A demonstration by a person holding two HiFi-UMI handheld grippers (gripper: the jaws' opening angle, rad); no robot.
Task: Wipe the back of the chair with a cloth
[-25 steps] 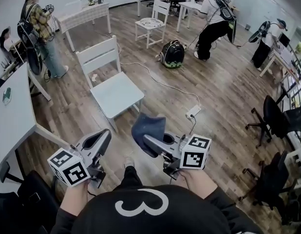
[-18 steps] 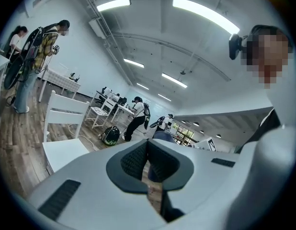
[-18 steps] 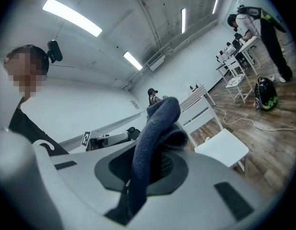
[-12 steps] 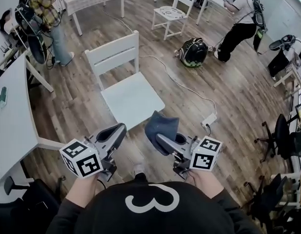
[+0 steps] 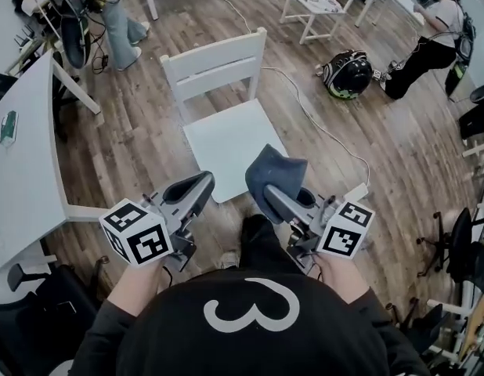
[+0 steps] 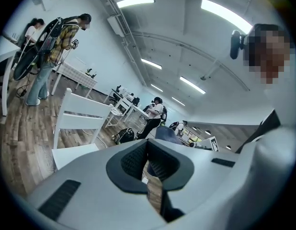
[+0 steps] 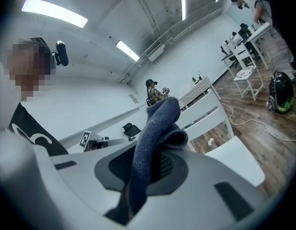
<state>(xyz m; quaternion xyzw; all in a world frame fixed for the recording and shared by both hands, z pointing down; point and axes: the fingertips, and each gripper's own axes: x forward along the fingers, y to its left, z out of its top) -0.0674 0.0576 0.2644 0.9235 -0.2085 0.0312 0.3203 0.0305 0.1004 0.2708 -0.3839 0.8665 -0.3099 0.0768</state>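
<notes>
My right tool (image 5: 275, 198) is clamped on the dark blue cloth (image 5: 273, 171); in the right gripper view the cloth (image 7: 155, 133) runs up between the two pads and flops over at the top. The left tool (image 5: 201, 185) carries nothing, its jaws drawn together at the tips (only a thin slit shows between the pads in the left gripper view (image 6: 148, 150)). Both tools hang in the air side by side, near the front edge of the white chair (image 5: 226, 135), not touching it. The chair stands on the wood floor (image 5: 148, 131) with its seat towards me and its slatted back (image 5: 214, 61) on the far side, well apart from the cloth. A white bench (image 5: 23, 163) lies to my left.
</notes>
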